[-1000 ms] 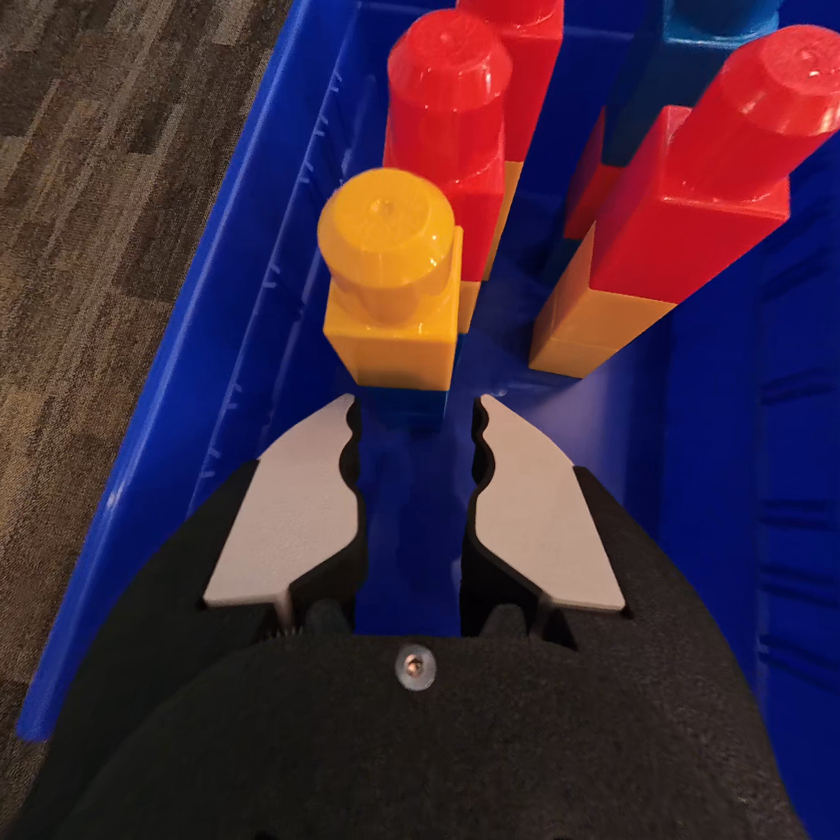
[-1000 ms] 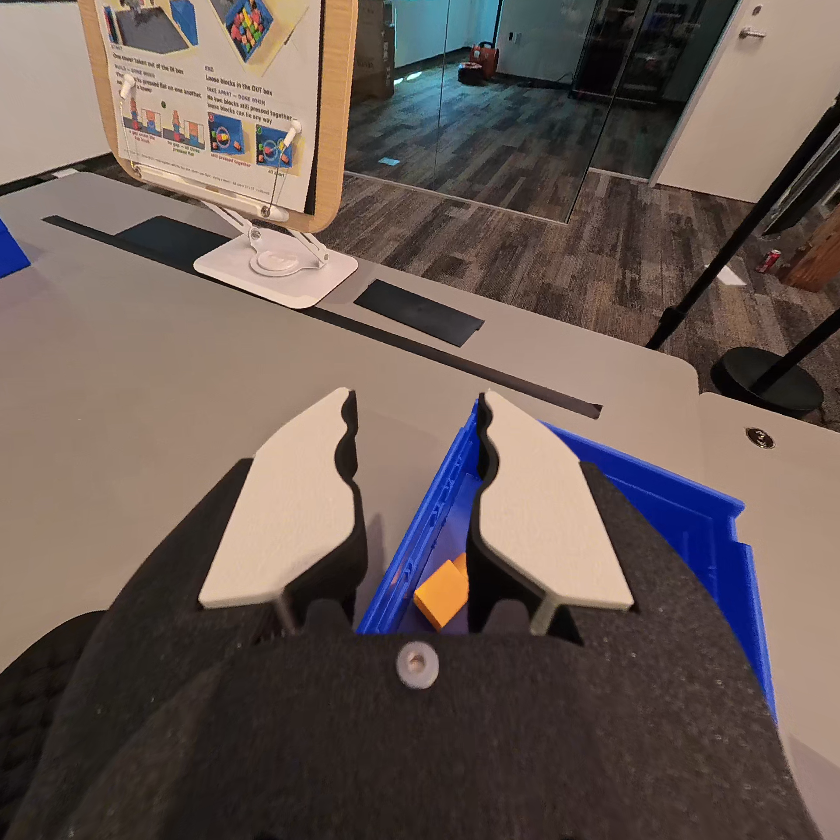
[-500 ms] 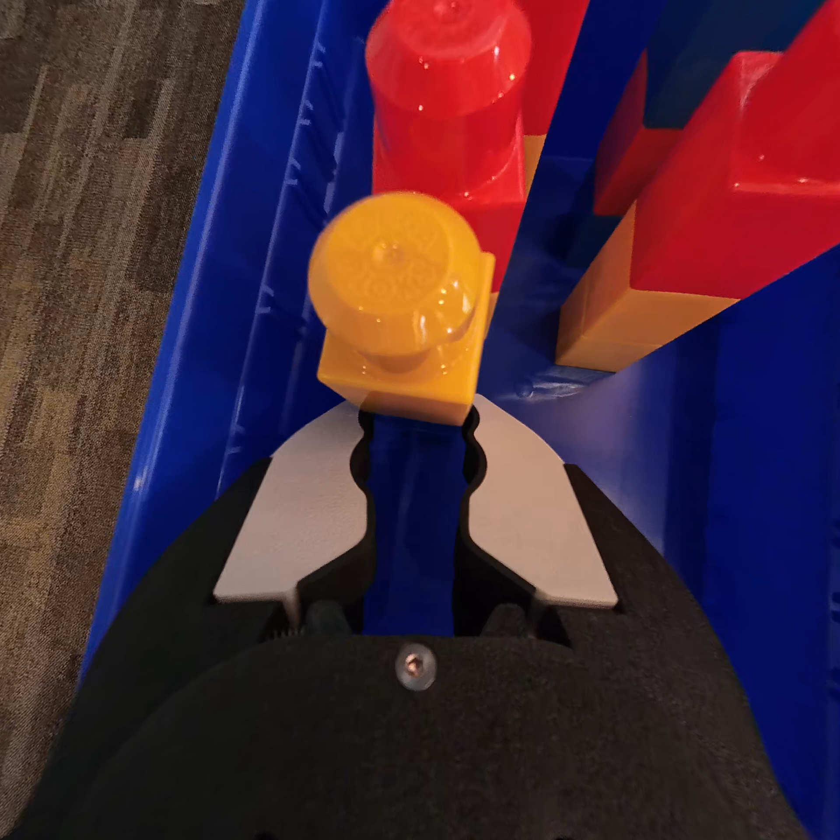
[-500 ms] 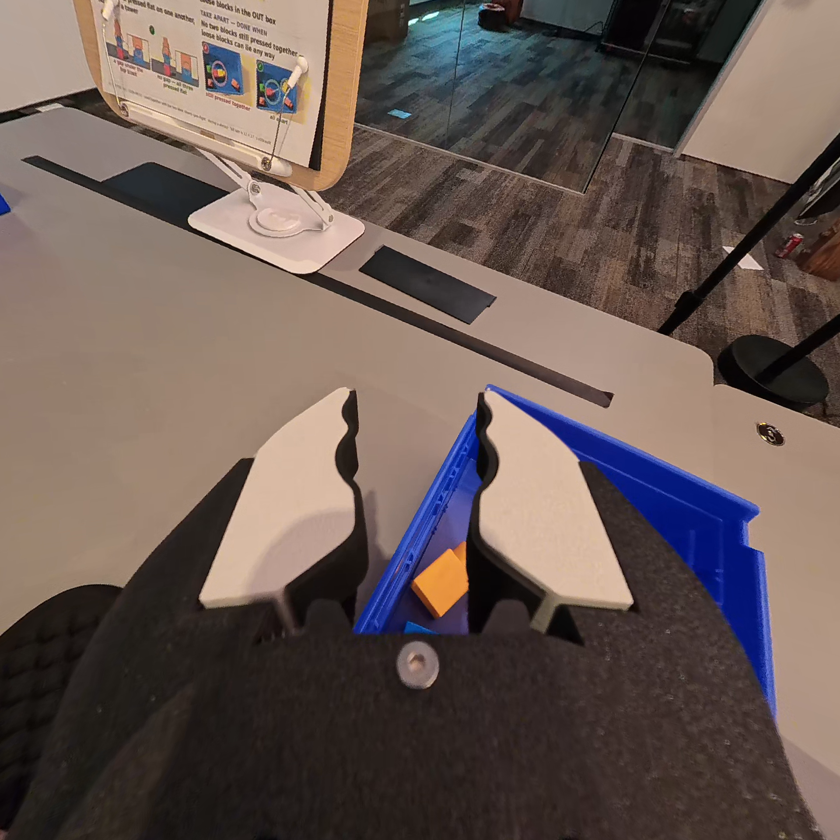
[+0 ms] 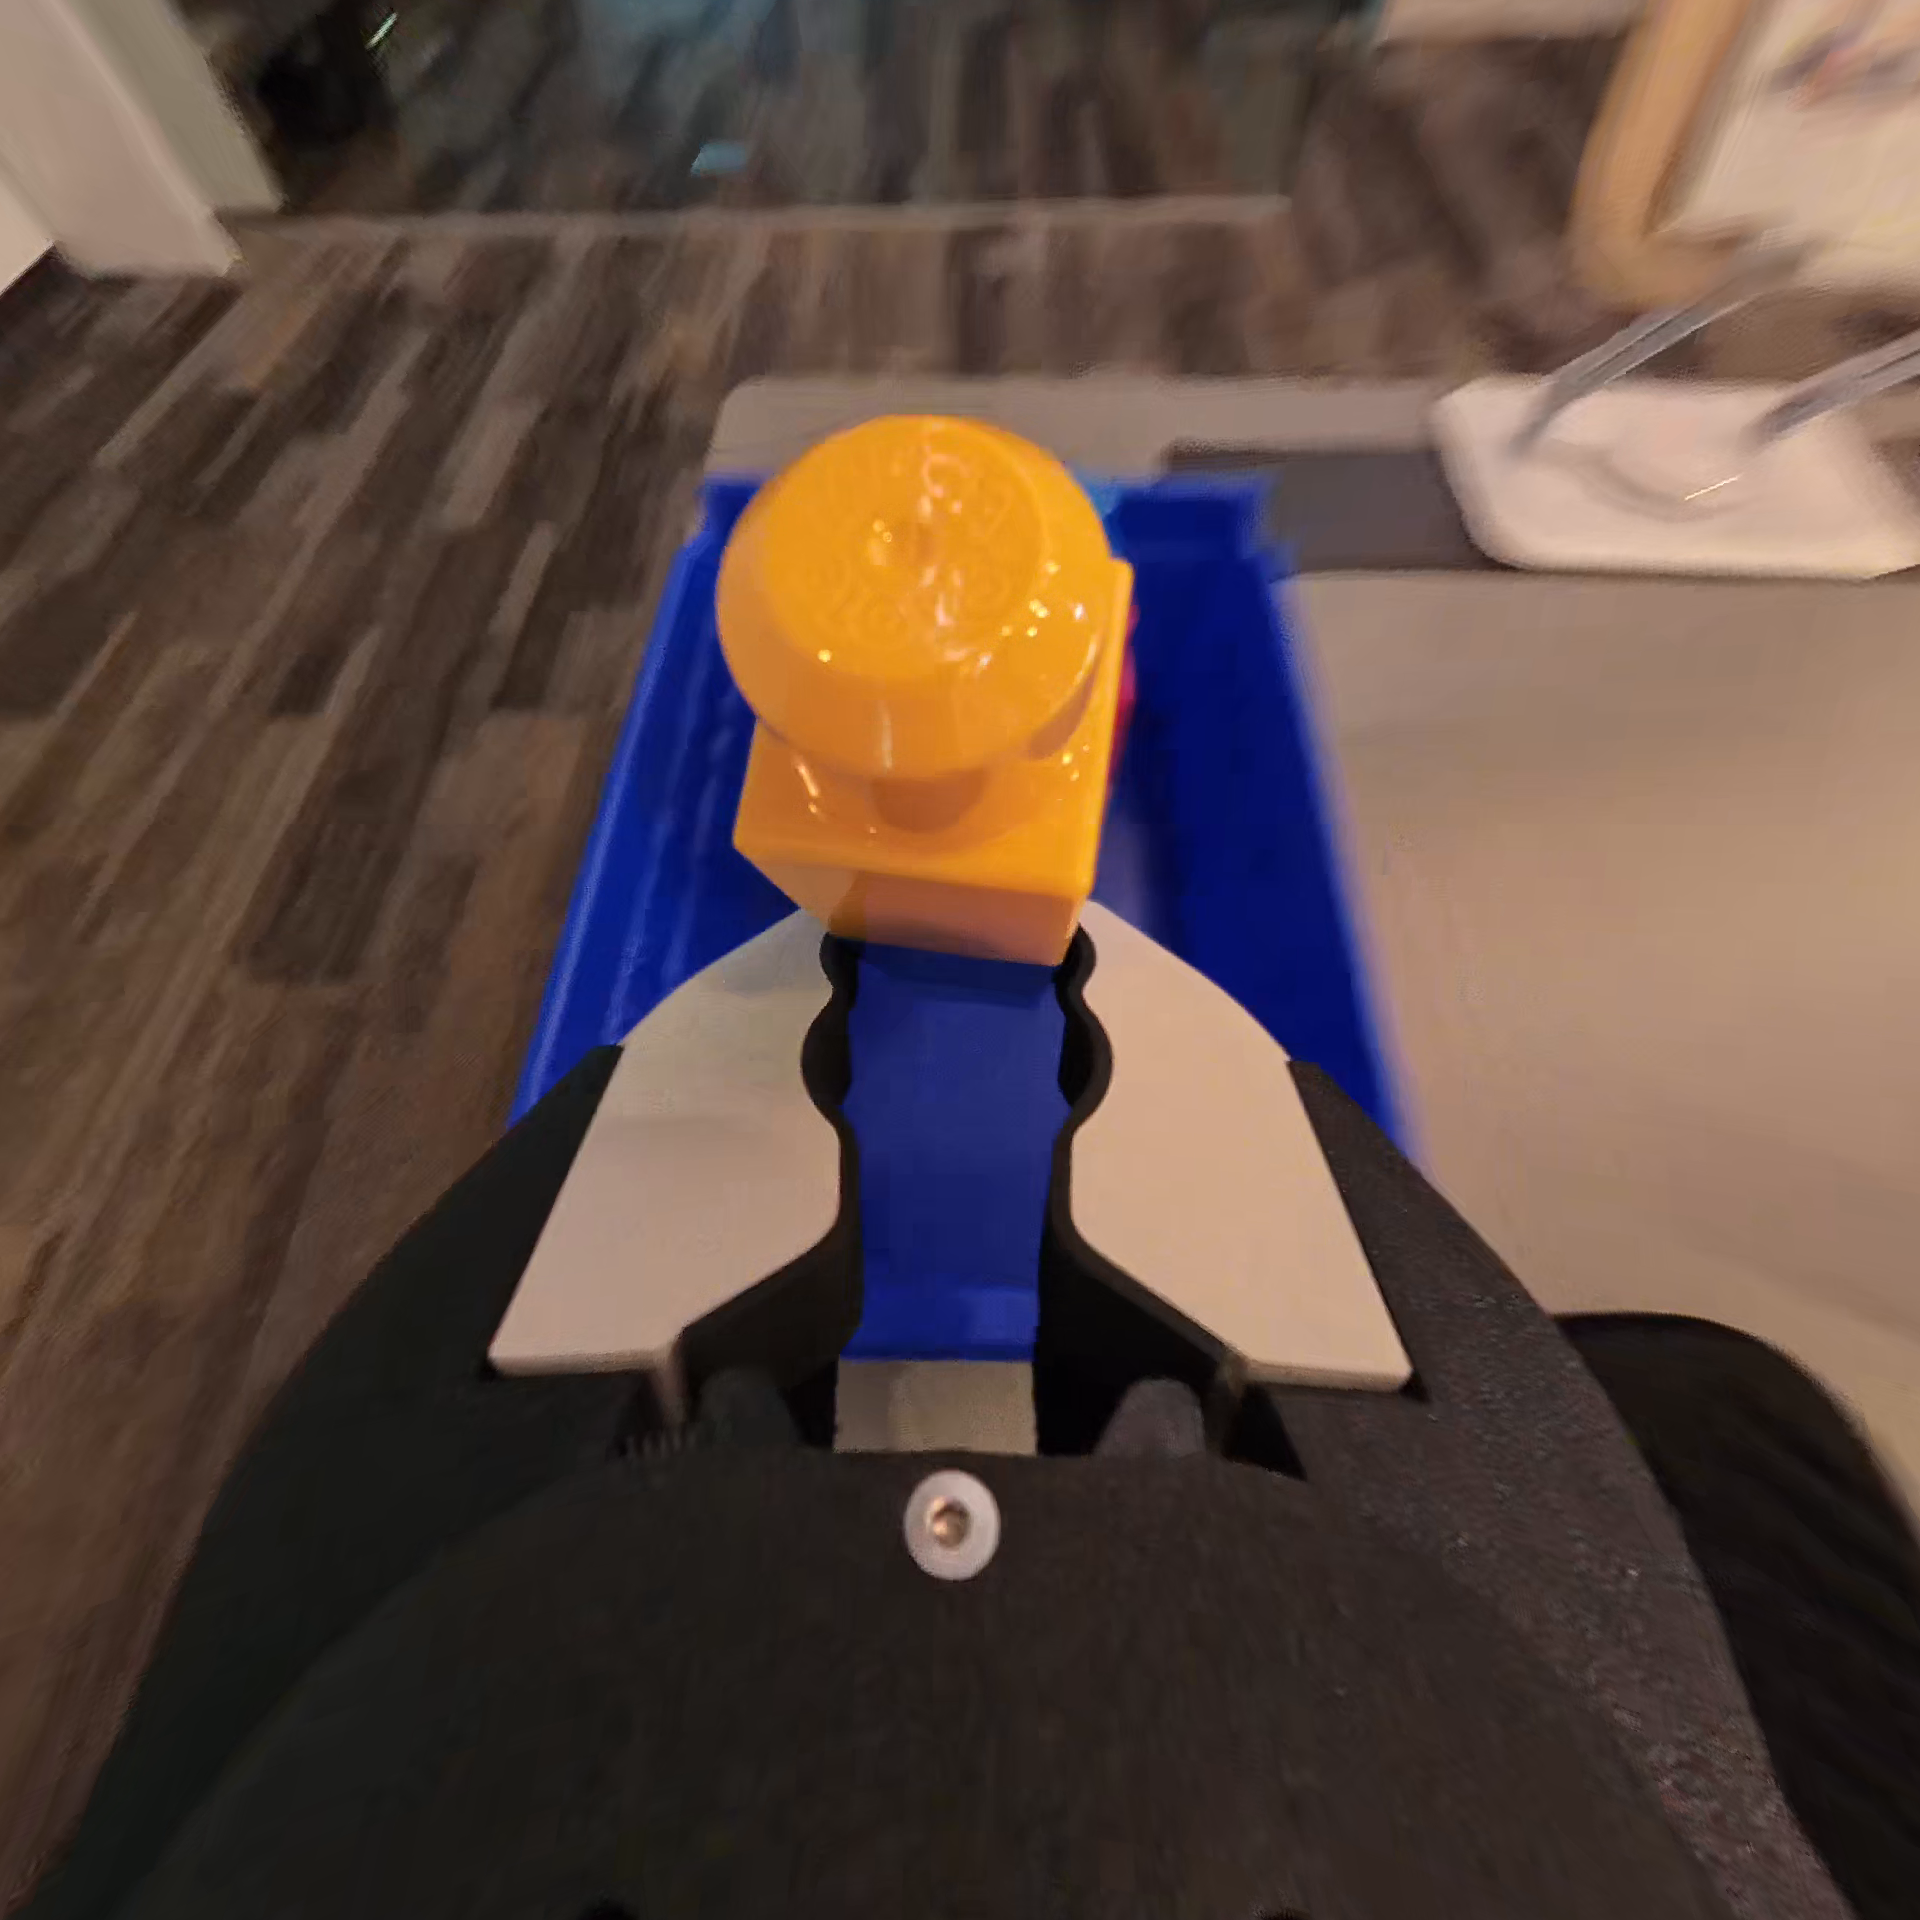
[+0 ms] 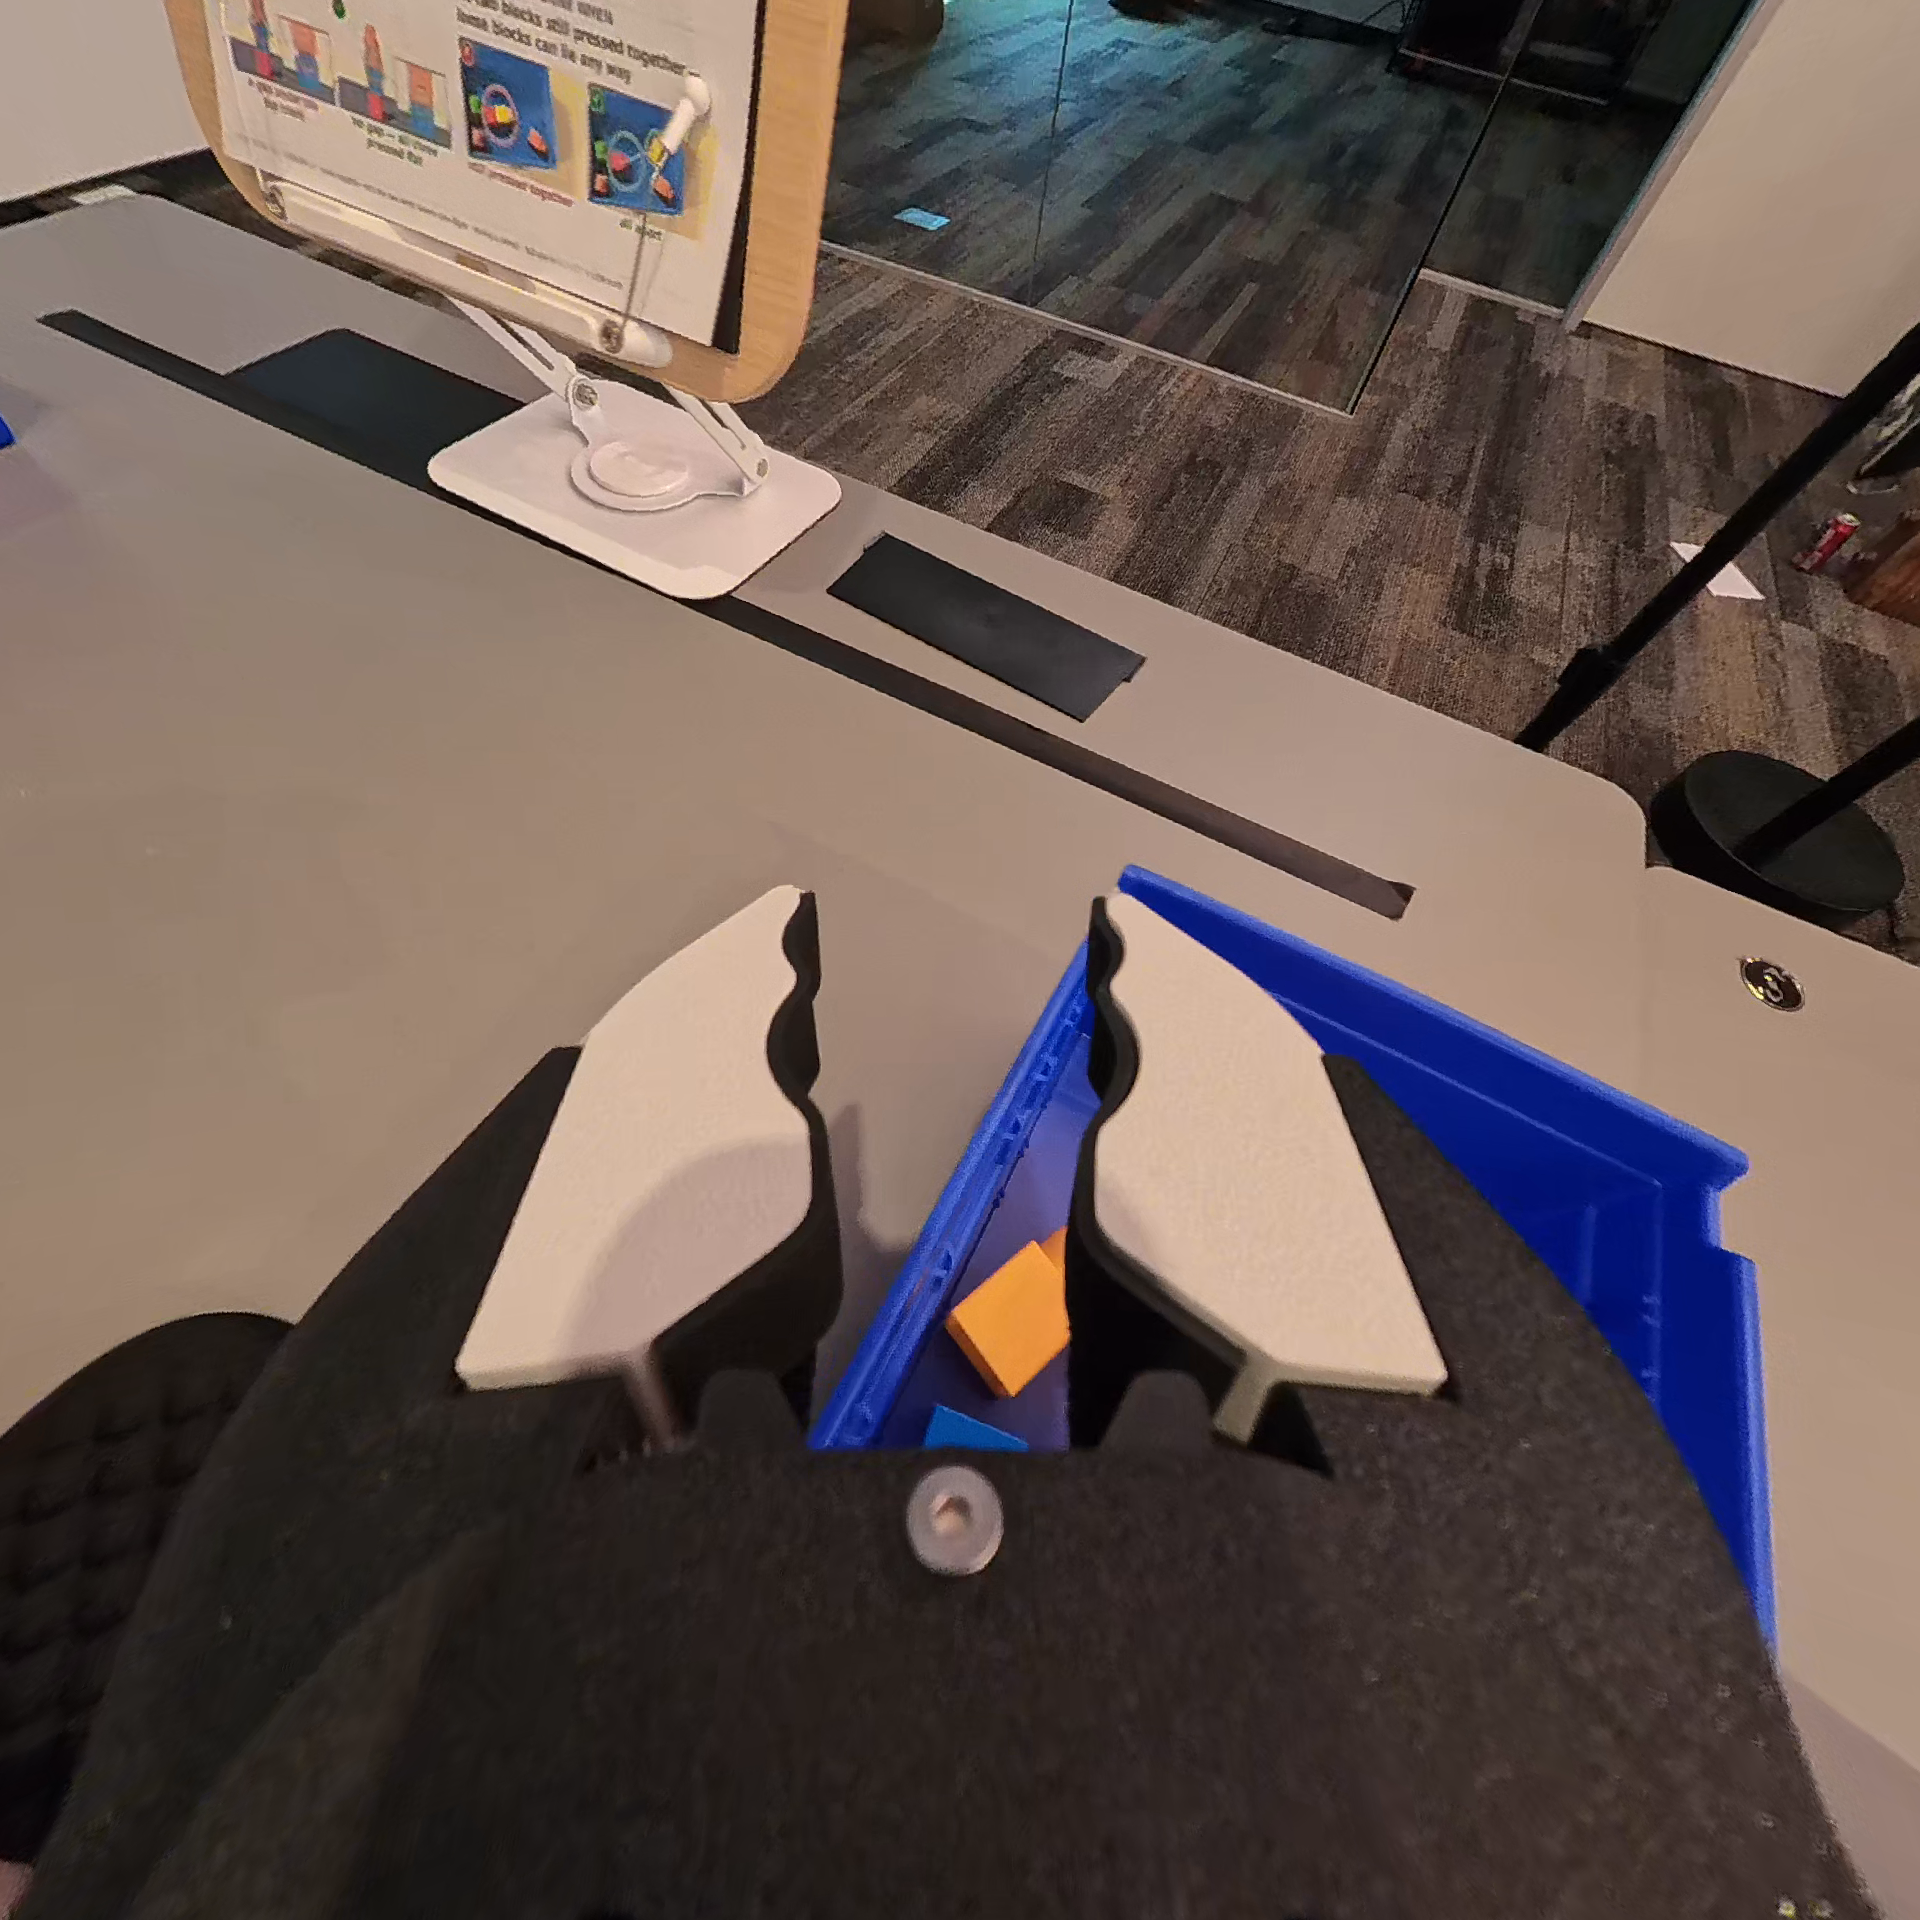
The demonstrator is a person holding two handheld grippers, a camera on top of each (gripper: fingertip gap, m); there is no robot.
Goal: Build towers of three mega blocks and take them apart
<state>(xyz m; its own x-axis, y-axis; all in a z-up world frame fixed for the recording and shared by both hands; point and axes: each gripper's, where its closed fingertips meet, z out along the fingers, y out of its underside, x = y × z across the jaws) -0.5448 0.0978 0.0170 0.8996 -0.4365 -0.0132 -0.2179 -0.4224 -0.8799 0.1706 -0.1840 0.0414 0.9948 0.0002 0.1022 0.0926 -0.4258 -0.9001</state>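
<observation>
The left claw [image 5: 951,961] is clenched on a tower, topped by a yellow block [image 5: 920,686], above the blue bin [image 5: 1195,935]. The right claw [image 6: 951,925] hangs released over another bin [image 6: 1455,1070] of loose blocks [image 6: 1008,1330]. Bring it squarely onto the yellow block and pull straight.

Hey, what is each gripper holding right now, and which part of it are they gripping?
The left gripper holds a block tower by the blue block under the yellow top block. The right gripper is open and holds nothing.

floor [image 5: 312,623] motion-blurred, tower [image 5: 951,1091] base hidden between tool fingers [image 5: 707,1164]
</observation>
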